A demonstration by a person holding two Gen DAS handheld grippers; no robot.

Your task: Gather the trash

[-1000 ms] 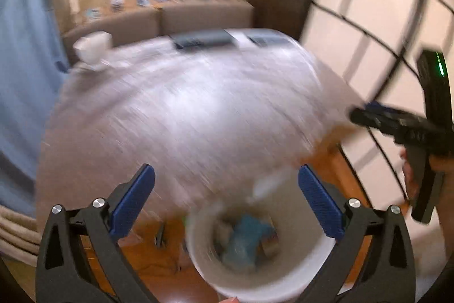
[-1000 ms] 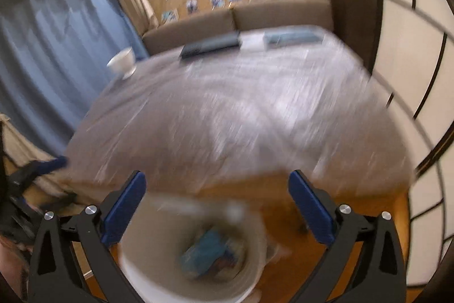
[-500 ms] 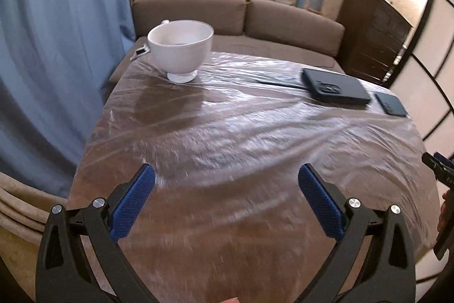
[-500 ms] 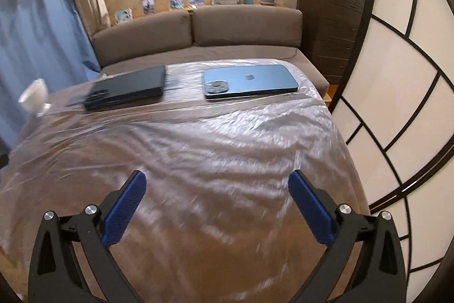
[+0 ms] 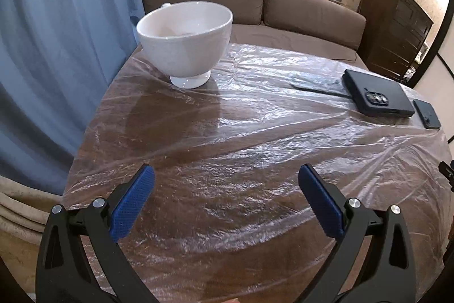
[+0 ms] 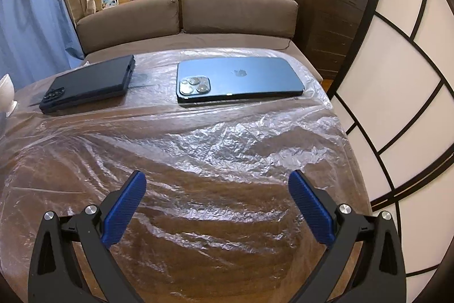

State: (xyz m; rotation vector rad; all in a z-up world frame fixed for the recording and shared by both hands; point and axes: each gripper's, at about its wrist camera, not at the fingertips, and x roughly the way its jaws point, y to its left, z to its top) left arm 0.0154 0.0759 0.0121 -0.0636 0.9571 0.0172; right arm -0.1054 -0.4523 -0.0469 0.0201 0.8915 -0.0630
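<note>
My left gripper (image 5: 225, 189) is open and empty, held above the near part of a wooden table covered in clear plastic film (image 5: 241, 138). My right gripper (image 6: 217, 186) is open and empty above the same film (image 6: 198, 149) at the table's right side. No loose trash shows on the table in either view. The white bin seen earlier is out of view. A small part of the right gripper shows at the right edge of the left wrist view (image 5: 447, 173).
A white footed bowl (image 5: 184, 39) stands at the far left of the table. A black-cased phone (image 6: 88, 84) and a blue phone (image 6: 238, 80) lie at the far side. A brown sofa (image 6: 187, 16), blue curtain (image 5: 56, 47), dark dresser (image 6: 329, 16) and paper screen (image 6: 403, 75) surround the table.
One second ago both grippers pointed down at a white bin with trash below the table edge. Both have since swung up to face the tabletop and moved slightly closer to it.
</note>
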